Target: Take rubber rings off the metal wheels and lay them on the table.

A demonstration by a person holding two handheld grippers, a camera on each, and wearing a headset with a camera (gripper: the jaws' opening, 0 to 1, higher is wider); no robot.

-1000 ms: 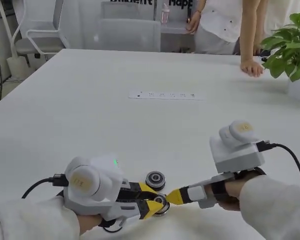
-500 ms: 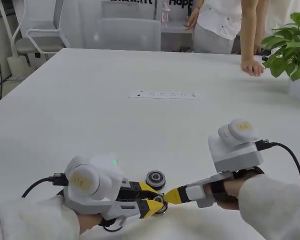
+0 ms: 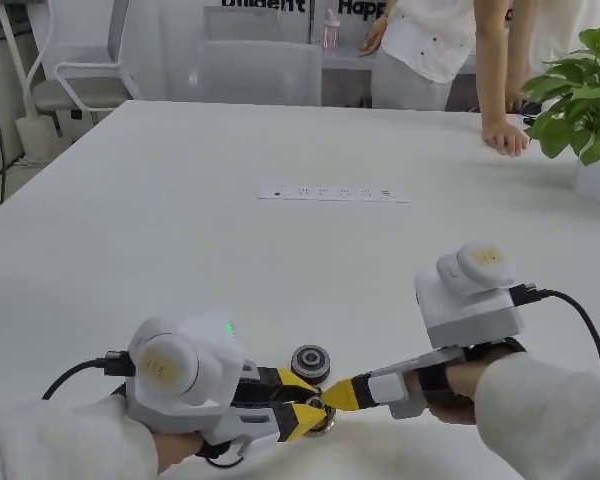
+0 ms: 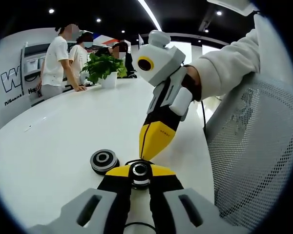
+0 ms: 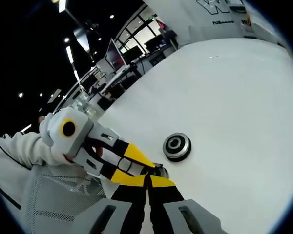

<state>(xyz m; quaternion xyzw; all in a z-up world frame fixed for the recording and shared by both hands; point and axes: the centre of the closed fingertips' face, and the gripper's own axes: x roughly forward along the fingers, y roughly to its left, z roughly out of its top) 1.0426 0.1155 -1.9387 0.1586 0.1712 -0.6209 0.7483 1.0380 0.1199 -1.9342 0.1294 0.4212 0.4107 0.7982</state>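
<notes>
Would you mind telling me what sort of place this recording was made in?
Probably an office or meeting room: a long white table, a mesh office chair behind it and a potted plant.

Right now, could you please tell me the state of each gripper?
Left gripper: shut on a metal wheel.
Right gripper: shut, tips against that wheel; whether it pinches anything cannot be told.
</notes>
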